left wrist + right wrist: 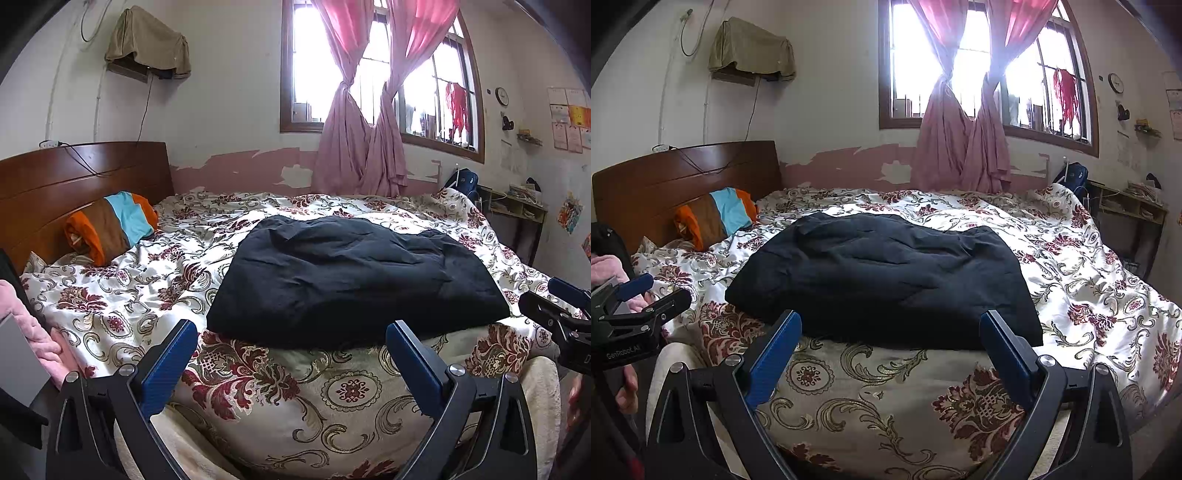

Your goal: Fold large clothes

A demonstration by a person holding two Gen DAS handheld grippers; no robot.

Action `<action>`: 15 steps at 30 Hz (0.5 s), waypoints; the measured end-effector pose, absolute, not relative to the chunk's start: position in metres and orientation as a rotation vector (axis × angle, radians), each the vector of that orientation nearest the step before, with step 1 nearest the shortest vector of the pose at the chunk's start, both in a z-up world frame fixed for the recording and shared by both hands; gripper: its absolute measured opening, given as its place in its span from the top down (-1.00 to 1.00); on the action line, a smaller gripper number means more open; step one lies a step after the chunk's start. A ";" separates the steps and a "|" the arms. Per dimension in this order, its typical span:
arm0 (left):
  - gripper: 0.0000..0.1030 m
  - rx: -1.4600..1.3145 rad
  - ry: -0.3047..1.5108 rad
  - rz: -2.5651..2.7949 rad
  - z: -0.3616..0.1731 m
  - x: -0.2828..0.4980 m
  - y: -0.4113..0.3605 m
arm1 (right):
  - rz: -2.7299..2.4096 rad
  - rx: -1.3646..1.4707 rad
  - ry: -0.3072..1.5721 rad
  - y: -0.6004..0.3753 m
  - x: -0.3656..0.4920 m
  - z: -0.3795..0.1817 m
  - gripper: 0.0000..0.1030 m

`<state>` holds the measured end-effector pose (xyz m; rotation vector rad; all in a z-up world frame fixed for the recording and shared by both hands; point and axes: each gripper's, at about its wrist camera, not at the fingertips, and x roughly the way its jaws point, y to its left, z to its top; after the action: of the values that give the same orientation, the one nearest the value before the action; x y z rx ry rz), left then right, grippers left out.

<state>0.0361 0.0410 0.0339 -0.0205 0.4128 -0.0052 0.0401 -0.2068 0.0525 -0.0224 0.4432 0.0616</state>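
A wide bed covered by a glossy cream quilt with dark red and gold floral scrolls fills most of what I see, its near edge falling away just under my tools. On it lies the large dark navy garment, folded into a thick, creased rectangle whose near hem rests at the quilt's front edge.

I hold both grippers low at that edge, level and pointing across the bed. My left gripper is released, its blue-padded fingers spread wide and clasping nothing, just short of the garment's left front corner. My right gripper is likewise spread and empty, its fingers framing the hem's right half without touching. In the right view, white lettering on the left tool's black body reads "GenRobot.AI".

Behind stand a brown wooden headboard, an orange, brown and sky-blue striped pillow, knotted pink curtains over a bright wood-framed window, and a small round wall clock.
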 end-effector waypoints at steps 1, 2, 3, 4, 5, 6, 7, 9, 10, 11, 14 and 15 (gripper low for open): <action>-0.99 -0.020 0.412 -0.005 0.034 0.036 0.041 | 0.062 -0.022 0.443 -0.207 0.040 0.052 -0.84; -0.99 -0.020 0.412 -0.005 0.034 0.036 0.041 | 0.062 -0.022 0.443 -0.206 0.040 0.052 -0.84; -0.99 -0.020 0.412 -0.006 0.034 0.036 0.041 | 0.061 -0.023 0.443 -0.206 0.040 0.053 -0.84; -0.99 -0.019 0.412 -0.005 0.034 0.036 0.041 | 0.061 -0.022 0.443 -0.206 0.040 0.053 -0.84; -0.99 -0.019 0.411 -0.005 0.034 0.036 0.041 | 0.061 -0.022 0.443 -0.206 0.040 0.053 -0.84; -0.99 -0.018 0.411 -0.004 0.035 0.035 0.041 | 0.061 -0.022 0.443 -0.206 0.040 0.053 -0.84; -1.00 -0.018 0.411 -0.005 0.035 0.036 0.041 | 0.061 -0.022 0.443 -0.206 0.040 0.053 -0.84; -1.00 -0.019 0.411 -0.005 0.035 0.035 0.040 | 0.061 -0.021 0.444 -0.207 0.040 0.053 -0.84; -1.00 -0.019 0.411 -0.005 0.035 0.035 0.040 | 0.061 -0.021 0.443 -0.207 0.040 0.053 -0.84; -0.99 -0.019 0.411 -0.004 0.035 0.036 0.041 | 0.061 -0.021 0.443 -0.207 0.040 0.053 -0.84; -1.00 -0.019 0.412 -0.005 0.035 0.035 0.040 | 0.061 -0.022 0.444 -0.207 0.040 0.053 -0.84; -0.99 -0.019 0.412 -0.006 0.035 0.035 0.040 | 0.062 -0.021 0.443 -0.207 0.040 0.053 -0.84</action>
<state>0.0353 0.0405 0.0346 -0.0190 0.4119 -0.0057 0.0401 -0.2069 0.0528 -0.0209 0.4431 0.0616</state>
